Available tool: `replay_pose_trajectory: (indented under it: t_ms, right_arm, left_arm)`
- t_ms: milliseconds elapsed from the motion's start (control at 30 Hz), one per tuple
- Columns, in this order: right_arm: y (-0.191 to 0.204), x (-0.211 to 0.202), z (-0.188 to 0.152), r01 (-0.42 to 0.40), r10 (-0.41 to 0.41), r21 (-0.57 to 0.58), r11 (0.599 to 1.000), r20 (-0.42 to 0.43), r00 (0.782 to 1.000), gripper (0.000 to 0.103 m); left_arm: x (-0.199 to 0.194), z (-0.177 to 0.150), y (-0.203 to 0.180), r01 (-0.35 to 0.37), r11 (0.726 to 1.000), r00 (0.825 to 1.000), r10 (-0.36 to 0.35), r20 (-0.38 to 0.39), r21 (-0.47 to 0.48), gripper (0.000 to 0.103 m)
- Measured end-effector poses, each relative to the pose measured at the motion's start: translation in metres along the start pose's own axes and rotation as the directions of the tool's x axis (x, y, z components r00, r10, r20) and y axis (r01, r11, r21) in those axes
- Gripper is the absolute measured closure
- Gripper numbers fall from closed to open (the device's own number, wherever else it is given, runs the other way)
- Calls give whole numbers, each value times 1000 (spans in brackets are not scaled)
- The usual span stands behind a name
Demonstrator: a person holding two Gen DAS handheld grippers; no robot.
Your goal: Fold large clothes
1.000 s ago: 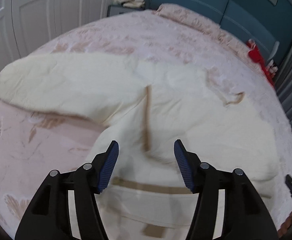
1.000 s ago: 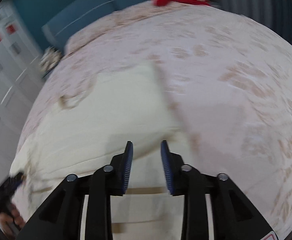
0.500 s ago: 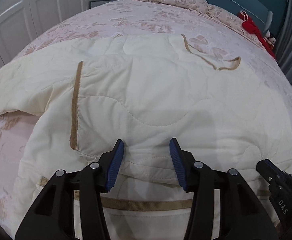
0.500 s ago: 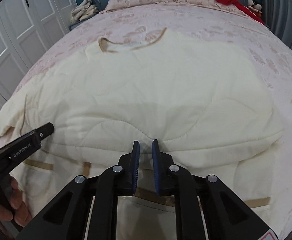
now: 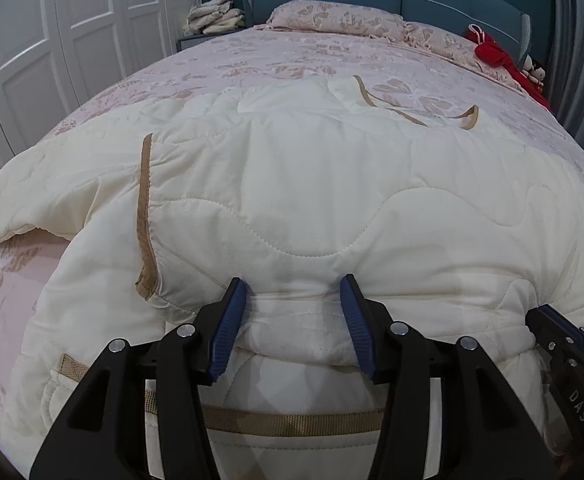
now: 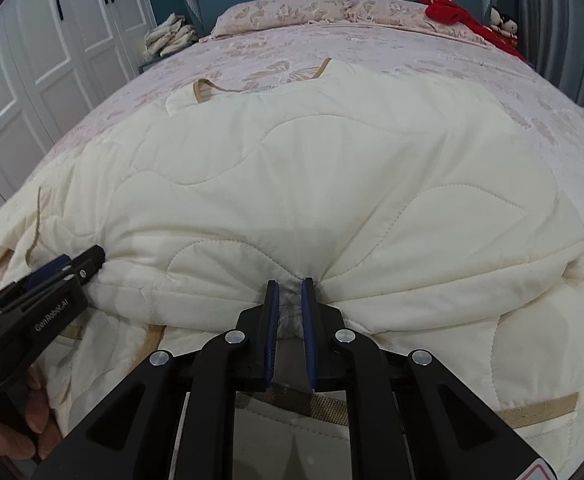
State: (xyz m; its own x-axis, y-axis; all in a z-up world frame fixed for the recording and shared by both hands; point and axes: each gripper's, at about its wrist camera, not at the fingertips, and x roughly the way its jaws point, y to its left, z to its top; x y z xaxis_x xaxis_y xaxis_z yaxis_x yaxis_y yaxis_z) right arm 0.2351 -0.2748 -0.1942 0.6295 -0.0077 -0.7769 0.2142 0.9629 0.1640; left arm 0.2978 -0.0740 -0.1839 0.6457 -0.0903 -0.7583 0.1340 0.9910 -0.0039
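Pinching a bunched fold of the cream quilted garment, the right gripper has its blue pads almost together, with fabric squeezed between them; its jaws have just been closing. The left gripper stands about half open astride a thick roll of the same garment's near edge, both pads pressing into the padding, its jaws also narrowed a little just now. The garment lies spread across the near half of the pink patterned bed, folded over itself, with tan trim running along one edge.

Only the right wrist view shows the person's hand under the left gripper's handle. Only the left wrist view shows the garment's tan-edged flap and the bare bedcover beside it at the left. Both views show the pillows and a red cloth at the headboard.
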Motion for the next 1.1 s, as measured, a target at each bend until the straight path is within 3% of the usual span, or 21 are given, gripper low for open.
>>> replay_pose_trajectory:
  t_ms: [100, 167, 200, 267, 300, 333, 367, 467, 533, 600, 667, 867, 933, 1033, 1100]
  right_arm:
    - [-3, -1, 0, -24, 24, 21, 999, 4, 1000, 94]
    - [-3, -2, 2, -25, 25, 21, 999, -1, 1000, 94]
    - [-2, -2, 3, -24, 24, 19, 1000, -10, 1000, 94]
    - [3, -10, 9, 8, -7, 15, 1000, -39, 999, 93]
    - [9, -20, 12, 34, -33, 17, 999, -46, 998, 88]
    - [18, -32, 13, 30, -30, 24, 999, -34, 999, 83]
    - [26, -40, 13, 9, -9, 28, 1000, -21, 1000, 83]
    - [78, -53, 12, -54, 53, -27, 998, -17, 998, 83]
    - [114, -50, 12, -98, 96, -68, 993, -32, 995, 83]
    - [156, -41, 15, -151, 147, -95, 984, -51, 988, 84]
    - [186, -30, 18, -188, 181, -92, 978, -71, 981, 84]
    - [227, 16, 24, -168, 161, -44, 985, -136, 978, 85]
    - [228, 28, 19, -145, 139, -31, 989, -147, 979, 86]
    - [228, 33, 13, -130, 124, -39, 991, -134, 983, 87]
    - [229, 35, 11, -119, 111, -51, 992, -131, 985, 87]
  left_arm:
    - [-2, 1, 4, 27, 999, 1000, -27, 5, -19, 52]
    - [-9, 4, 18, 141, 987, 990, -141, 10, -80, 42]
    - [-16, 7, 30, 190, 973, 982, -190, 11, -128, 42]
    - [-36, 10, 57, 224, 951, 974, -223, 26, -213, 38]
    - [-53, 10, 83, 228, 935, 974, -221, 54, -271, 32]
    - [-63, 9, 101, 224, 926, 975, -211, 74, -304, 19]
    - [-74, 6, 129, 207, 914, 978, -184, 97, -349, 14]
    - [-83, 0, 207, 134, 879, 991, -109, 81, -458, 14]
    - [-78, -6, 265, 77, 833, 997, -66, 40, -549, 14]
    - [-75, -13, 325, 34, 759, 999, -23, 24, -651, 14]
    - [-72, -18, 368, 6, 704, 1000, 9, 17, -710, 14]
    - [-46, -16, 463, -25, 589, 999, 49, 5, -807, 14]
    - [-37, -10, 476, -22, 579, 999, 52, 10, -815, 14]
    - [-26, 1, 481, -9, 599, 998, 56, 30, -801, 14]
    - [-19, 8, 480, 4, 610, 999, 40, 36, -792, 29]
